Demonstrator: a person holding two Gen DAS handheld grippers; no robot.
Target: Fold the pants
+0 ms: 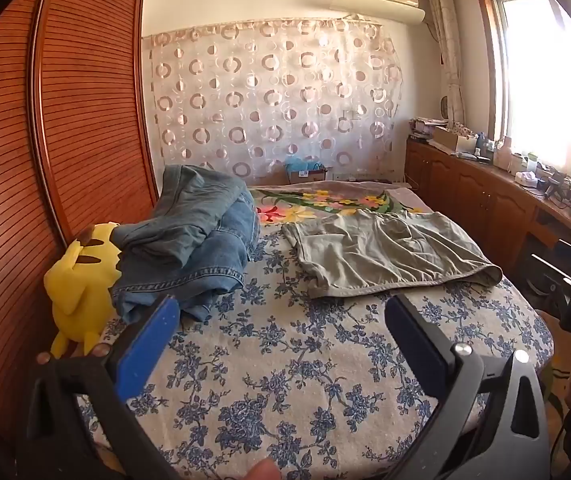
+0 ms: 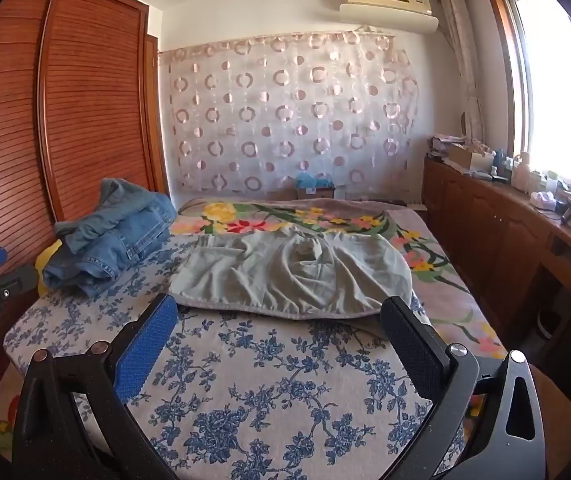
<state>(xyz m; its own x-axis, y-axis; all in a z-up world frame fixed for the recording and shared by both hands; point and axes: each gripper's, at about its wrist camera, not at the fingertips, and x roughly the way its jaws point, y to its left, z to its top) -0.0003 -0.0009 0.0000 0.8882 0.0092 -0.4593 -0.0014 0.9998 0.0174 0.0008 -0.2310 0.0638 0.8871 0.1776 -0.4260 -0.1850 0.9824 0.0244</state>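
Standing near the foot of the bed (image 1: 325, 360), I noted both grippers held above the blue-flowered sheet, neither touching any cloth. The left gripper (image 1: 281, 320) had its fingers spread wide apart, nothing between them; the right gripper (image 2: 281, 320) was the same, fingers apart and empty. The grey-green pants (image 2: 293, 276) lay flat but wrinkled across the middle of the bed, the near edge just beyond the right gripper's fingertips, the far edge over the bright floral blanket (image 2: 285, 216). A heap of blue jeans (image 1: 193, 236) sat to the left by the wooden wardrobe (image 1: 65, 120), partly draped over a yellow plush toy (image 1: 81, 280). Bright window (image 2: 557, 92) on the right.
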